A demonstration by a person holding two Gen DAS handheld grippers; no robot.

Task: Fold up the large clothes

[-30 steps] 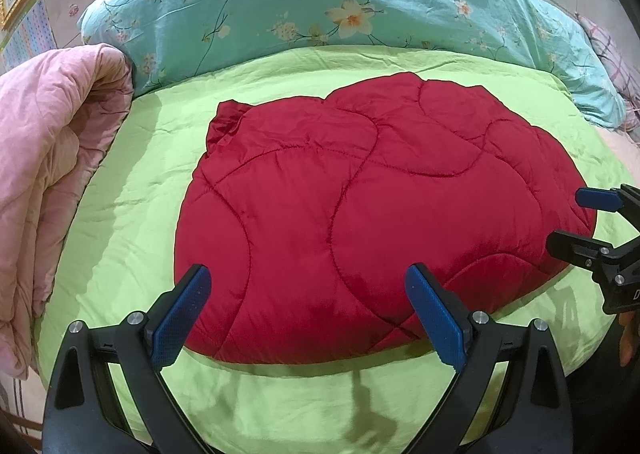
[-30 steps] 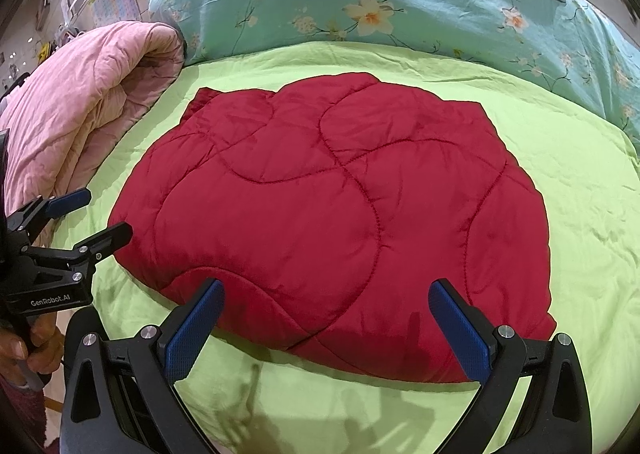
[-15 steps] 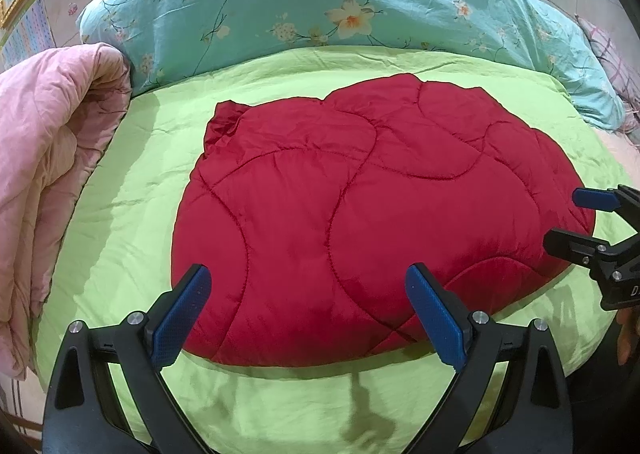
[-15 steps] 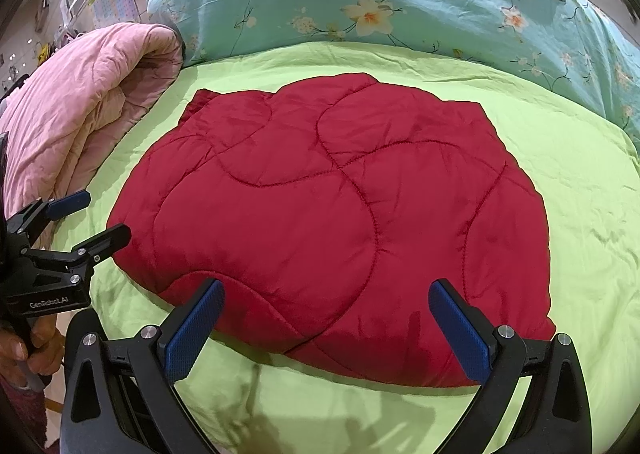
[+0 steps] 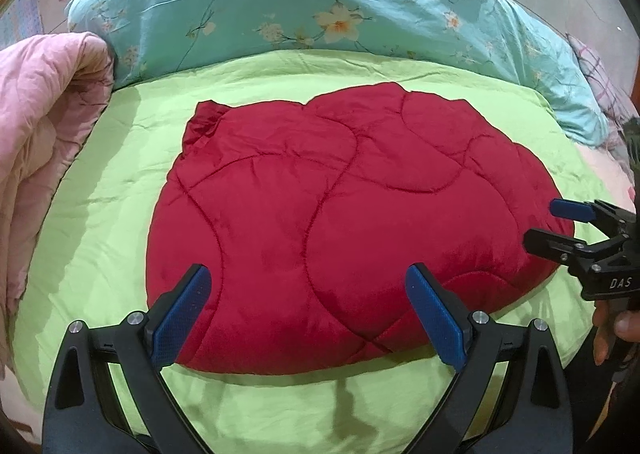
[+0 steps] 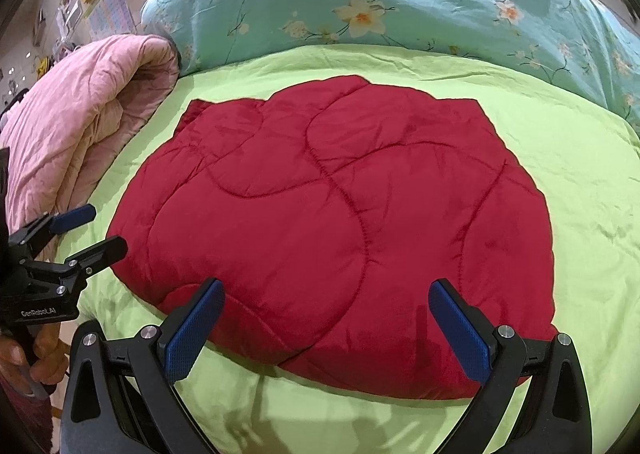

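A red quilted padded garment (image 5: 340, 221) lies folded flat on the lime-green bed sheet (image 5: 120, 189); it also shows in the right wrist view (image 6: 340, 221). My left gripper (image 5: 308, 314) is open and empty, held just above the garment's near edge. My right gripper (image 6: 326, 326) is open and empty over the near right edge. The right gripper also shows at the right side of the left wrist view (image 5: 548, 225), and the left gripper at the left side of the right wrist view (image 6: 96, 230). Both stand apart from the cloth.
A rolled pink quilt (image 5: 44, 125) lies along the bed's left side, also in the right wrist view (image 6: 80, 117). A teal floral duvet (image 5: 304, 9) is heaped at the back. A strip of bare green sheet (image 6: 360, 422) lies in front of the garment.
Both grippers have drifted slightly; the garment sits a little lower and closer in both views. Nothing was taken hold of or let go.
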